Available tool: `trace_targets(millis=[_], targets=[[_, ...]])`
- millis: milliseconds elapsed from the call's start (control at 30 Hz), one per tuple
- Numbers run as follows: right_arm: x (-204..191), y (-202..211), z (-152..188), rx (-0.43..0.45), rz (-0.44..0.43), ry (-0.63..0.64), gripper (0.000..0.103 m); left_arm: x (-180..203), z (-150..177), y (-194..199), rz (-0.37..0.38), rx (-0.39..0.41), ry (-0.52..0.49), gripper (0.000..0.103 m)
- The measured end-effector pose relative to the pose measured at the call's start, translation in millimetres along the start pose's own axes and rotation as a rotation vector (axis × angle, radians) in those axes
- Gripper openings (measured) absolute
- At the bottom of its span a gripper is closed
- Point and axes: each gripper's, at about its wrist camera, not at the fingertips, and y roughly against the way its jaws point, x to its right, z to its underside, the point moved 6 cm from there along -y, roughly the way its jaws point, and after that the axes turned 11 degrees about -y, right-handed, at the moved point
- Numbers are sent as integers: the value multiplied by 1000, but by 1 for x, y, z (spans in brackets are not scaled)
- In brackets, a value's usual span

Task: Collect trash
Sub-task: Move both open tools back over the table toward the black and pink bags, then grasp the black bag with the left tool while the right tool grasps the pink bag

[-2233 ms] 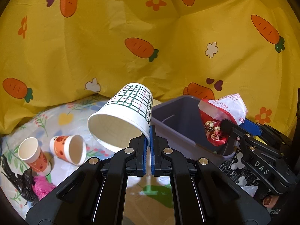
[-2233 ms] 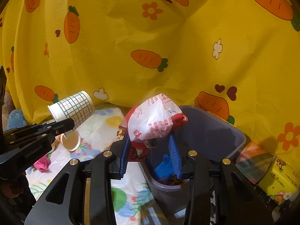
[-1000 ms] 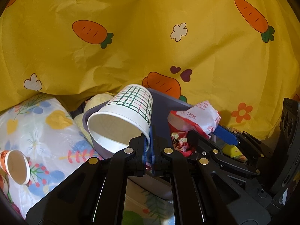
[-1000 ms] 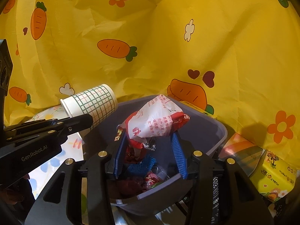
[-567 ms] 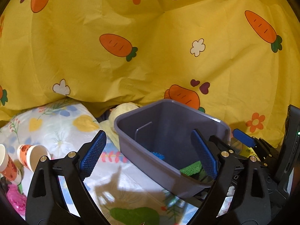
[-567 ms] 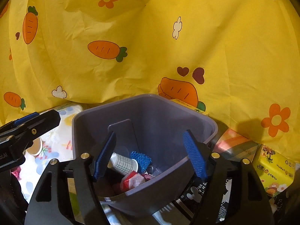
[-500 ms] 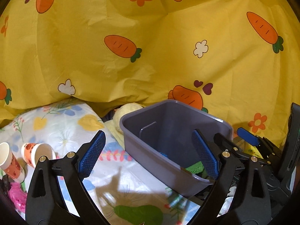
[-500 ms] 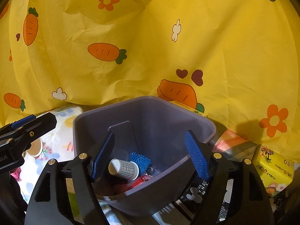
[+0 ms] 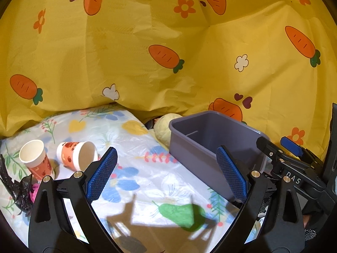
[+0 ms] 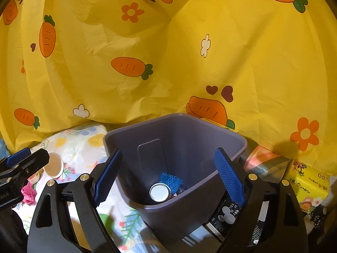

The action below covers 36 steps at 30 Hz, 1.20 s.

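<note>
Both claws have just been opening and now gape empty: right claw [image 10: 166,177] over the bin [image 10: 240,143], trash inside; left claw [image 9: 166,176] turned toward two cups [image 9: 75,154] left of the bin.

Bin [image 10: 231,147] contents mostly hidden behind its near wall (cup [image 10: 159,191] bottom only)

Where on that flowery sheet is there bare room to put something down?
The widest free patch on the floral sheet lies between the tipped orange cup and the grey bin. It is crowded at the left edge, where the upright paper cup, black scrap and pink scrap bunch together. Packets crowd the bin's right.
</note>
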Motion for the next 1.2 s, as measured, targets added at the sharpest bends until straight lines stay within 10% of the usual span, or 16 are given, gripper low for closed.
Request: trace_targets(millis=[433,800,1200], targets=[[-78,24,33,-67,-141,68,86,-80,50,70,-173,-17,123,93],[-205,22,98,-214,-319,259,86,-197,117,132,-537,-115,208,93],[-300,-1,160,-343,-400,403,82,-249,144,173,-599,-101,328,93]])
